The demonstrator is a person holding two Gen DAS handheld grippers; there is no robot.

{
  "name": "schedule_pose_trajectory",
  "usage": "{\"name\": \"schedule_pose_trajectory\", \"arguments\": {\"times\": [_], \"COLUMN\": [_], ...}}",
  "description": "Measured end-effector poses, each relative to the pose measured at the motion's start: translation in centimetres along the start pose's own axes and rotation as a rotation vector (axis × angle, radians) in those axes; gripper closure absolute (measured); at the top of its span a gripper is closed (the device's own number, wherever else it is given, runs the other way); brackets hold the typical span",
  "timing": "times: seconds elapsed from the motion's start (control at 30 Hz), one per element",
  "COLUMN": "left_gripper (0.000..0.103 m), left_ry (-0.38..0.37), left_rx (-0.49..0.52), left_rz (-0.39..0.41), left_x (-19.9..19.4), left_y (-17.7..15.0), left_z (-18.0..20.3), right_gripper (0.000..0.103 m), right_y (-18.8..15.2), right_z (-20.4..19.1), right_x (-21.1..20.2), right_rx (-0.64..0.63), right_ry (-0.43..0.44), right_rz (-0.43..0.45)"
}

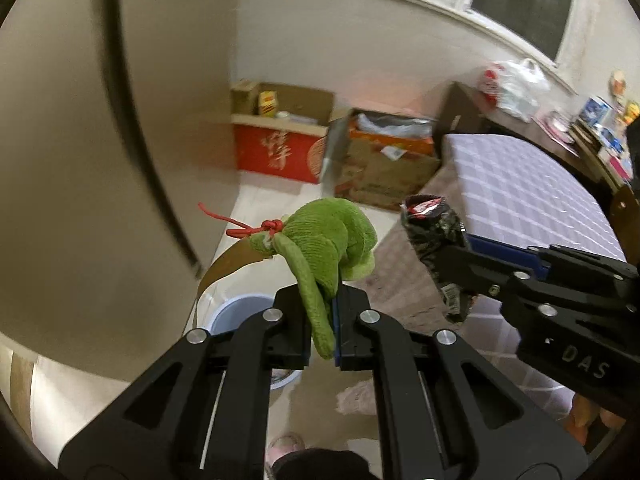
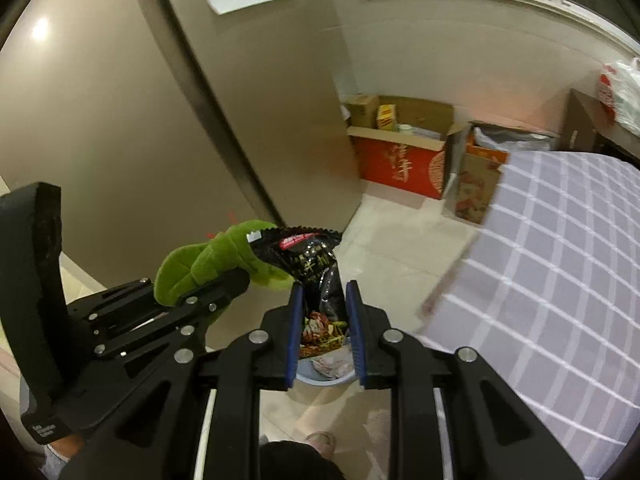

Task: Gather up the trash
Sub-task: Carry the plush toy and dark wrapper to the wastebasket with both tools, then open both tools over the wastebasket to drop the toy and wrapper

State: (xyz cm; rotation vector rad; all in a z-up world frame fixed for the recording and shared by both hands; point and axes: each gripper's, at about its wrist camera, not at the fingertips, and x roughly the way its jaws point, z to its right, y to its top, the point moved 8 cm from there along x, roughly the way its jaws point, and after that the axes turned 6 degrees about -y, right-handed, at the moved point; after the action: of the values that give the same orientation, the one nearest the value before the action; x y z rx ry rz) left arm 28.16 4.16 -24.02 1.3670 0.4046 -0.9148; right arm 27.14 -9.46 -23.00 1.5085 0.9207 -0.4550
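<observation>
Left gripper clamped on green plush toy. Right gripper pinching black snack wrapper. Blue bin on floor below, near bed. Advice: centre wrapper over bin rim, lower close, release right only; keep toy clear, likely not trash.

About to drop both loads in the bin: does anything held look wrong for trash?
Yes. The left tool is shut on a green plush toy with a red cord, intact, hardly trash. The right tool grips a black snack packet, which fits. The bin lies below.
</observation>
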Motion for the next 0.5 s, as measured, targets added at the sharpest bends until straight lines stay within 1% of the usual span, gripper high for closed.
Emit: {"name": "schedule_pose_trajectory", "arguments": {"times": [0.2, 0.23, 0.27, 0.3, 0.33, 0.37, 0.5], "left_gripper": [0.095, 0.091, 0.081, 0.052, 0.036, 0.029, 0.029], "left_ry": [0.030, 0.038, 0.046, 0.059, 0.078, 0.109, 0.125], "left_rx": [-0.058, -0.067, -0.079, -0.089, -0.095, -0.094, -0.086], "left_rz": [-0.046, -0.050, -0.053, -0.061, -0.063, -0.043, -0.054], "left_x": [2.1, 2.3, 2.6, 2.8, 3.0, 2.9, 3.0], "left_y": [-0.8, -0.9, -1.0, -1.2, -1.3, -1.2, -1.8], "left_z": [-4.2, -4.7, -5.4, -5.9, -6.4, -7.0, -7.6], "right_gripper": [0.082, 0.082, 0.082, 0.082, 0.081, 0.081, 0.081], "right_y": [-0.3, -0.4, -0.6, -0.7, -0.8, -0.8, -1.2], "right_z": [-2.6, -2.8, -2.9, -3.2, -3.2, -3.2, -3.4], "right_x": [3.3, 3.6, 3.8, 4.3, 4.4, 4.8, 5.8], "right_rx": [-0.011, -0.012, -0.016, -0.020, -0.021, -0.020, -0.018], "right_ry": [0.007, 0.008, 0.006, 0.002, 0.001, 0.000, -0.003], "right_rz": [-0.024, -0.026, -0.028, -0.029, -0.031, -0.036, -0.050]}}
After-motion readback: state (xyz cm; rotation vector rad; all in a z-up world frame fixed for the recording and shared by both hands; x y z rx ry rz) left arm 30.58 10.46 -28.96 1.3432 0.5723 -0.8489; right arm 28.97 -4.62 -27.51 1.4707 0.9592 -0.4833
